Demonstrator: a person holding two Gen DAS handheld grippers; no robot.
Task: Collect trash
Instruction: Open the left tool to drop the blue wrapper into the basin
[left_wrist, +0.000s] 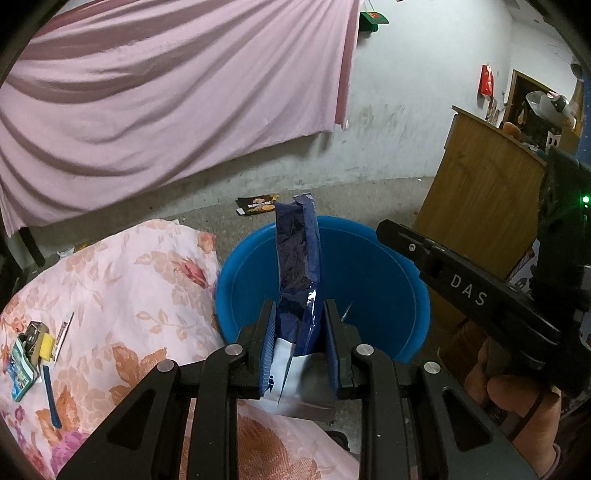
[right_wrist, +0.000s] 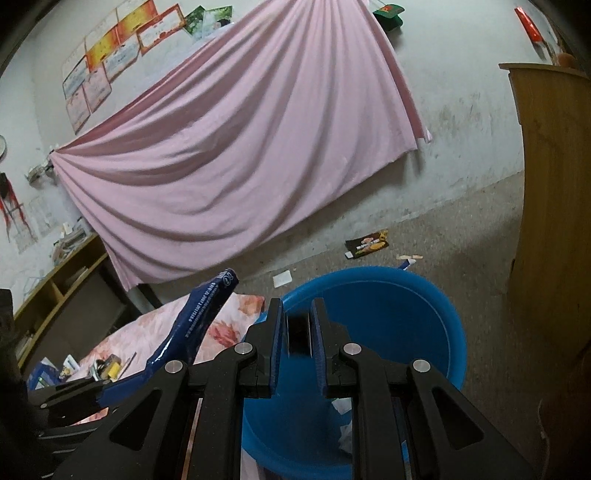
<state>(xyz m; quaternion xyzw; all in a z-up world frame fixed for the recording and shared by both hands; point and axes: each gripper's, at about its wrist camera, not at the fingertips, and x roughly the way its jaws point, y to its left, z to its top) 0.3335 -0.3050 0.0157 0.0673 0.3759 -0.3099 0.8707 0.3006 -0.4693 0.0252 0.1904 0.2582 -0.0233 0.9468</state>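
Note:
My left gripper (left_wrist: 300, 314) is shut on a dark blue foil snack bag (left_wrist: 297, 258) and holds it upright over the near rim of the blue plastic basin (left_wrist: 373, 266). The bag also shows in the right wrist view (right_wrist: 199, 317), at the left, sticking up from the left gripper. My right gripper (right_wrist: 298, 314) hovers over the basin (right_wrist: 399, 314) with its jaws a narrow gap apart; a small dark thing sits between the pads, unclear what. Crumpled white paper (right_wrist: 345, 435) lies in the basin.
A flowered bedspread (left_wrist: 122, 280) lies left of the basin with small boxes and a blue strip (left_wrist: 33, 347) on it. A black snack wrapper (right_wrist: 367, 244) and paper scraps lie on the floor. A wooden cabinet (left_wrist: 476, 206) stands right. A pink sheet hangs behind.

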